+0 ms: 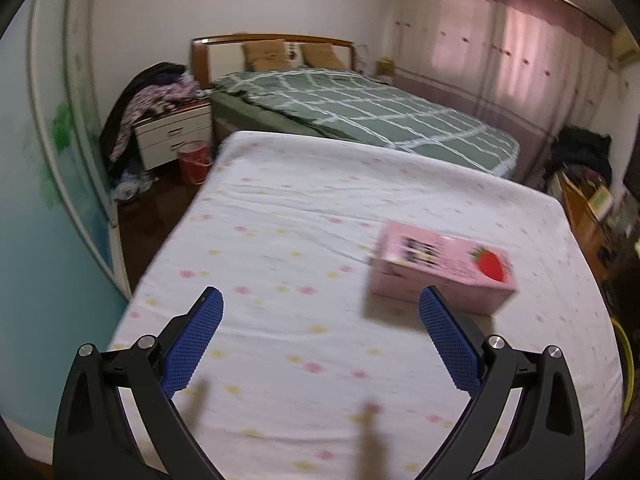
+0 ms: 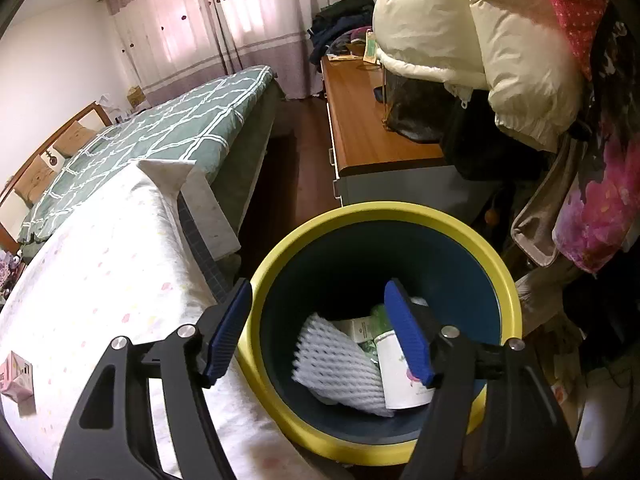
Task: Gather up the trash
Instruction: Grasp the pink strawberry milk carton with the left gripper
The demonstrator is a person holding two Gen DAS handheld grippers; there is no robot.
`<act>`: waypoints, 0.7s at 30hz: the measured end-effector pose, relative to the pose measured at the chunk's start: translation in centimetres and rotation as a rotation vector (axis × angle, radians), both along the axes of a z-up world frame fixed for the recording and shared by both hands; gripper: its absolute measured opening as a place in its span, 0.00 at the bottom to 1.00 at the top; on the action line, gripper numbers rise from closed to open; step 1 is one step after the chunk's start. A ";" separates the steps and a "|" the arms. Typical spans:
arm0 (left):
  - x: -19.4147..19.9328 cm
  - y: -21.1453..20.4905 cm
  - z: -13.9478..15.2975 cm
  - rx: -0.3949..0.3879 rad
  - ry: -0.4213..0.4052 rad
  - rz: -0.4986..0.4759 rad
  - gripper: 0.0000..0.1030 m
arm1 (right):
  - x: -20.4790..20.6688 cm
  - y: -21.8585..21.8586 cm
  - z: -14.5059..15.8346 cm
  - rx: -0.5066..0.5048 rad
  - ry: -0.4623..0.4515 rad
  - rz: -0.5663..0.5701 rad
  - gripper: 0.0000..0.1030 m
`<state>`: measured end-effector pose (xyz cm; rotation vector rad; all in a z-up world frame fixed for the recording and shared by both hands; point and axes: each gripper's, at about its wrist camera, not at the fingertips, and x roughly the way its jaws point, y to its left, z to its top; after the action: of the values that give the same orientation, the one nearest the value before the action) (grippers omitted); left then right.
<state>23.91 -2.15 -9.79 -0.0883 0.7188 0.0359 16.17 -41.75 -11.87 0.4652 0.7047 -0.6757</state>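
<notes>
A pink carton [image 1: 442, 266] with a strawberry print lies on the white dotted sheet [image 1: 300, 240], just beyond and right of my left gripper [image 1: 320, 300], which is open and empty above the sheet. The same carton [image 2: 16, 376] shows at the left edge of the right wrist view. My right gripper [image 2: 320, 286] hangs open over the yellow-rimmed bin [image 2: 460, 232], nothing between its blue fingers [image 2: 404, 328]. White foam netting [image 2: 336, 364], a white cup [image 2: 400, 376] and green-white packets [image 2: 368, 328] lie in the bin.
A green checked bed [image 1: 360, 112] stands beyond the white one. At the far left are a nightstand [image 1: 172, 136] under clothes and a red bucket [image 1: 194, 160]. A wooden dresser [image 2: 360, 120], a cream puffer jacket [image 2: 480, 32] and hanging clothes [image 2: 600, 184] crowd the bin's right side.
</notes>
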 end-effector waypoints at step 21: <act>3.5 -13.2 -0.6 0.160 0.089 -0.088 0.94 | -0.3 -0.1 -0.1 0.066 -0.067 0.048 0.67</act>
<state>27.46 -15.34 -10.42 0.0986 0.8054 0.0128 15.89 -41.86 -11.96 0.5283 0.6740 -0.5902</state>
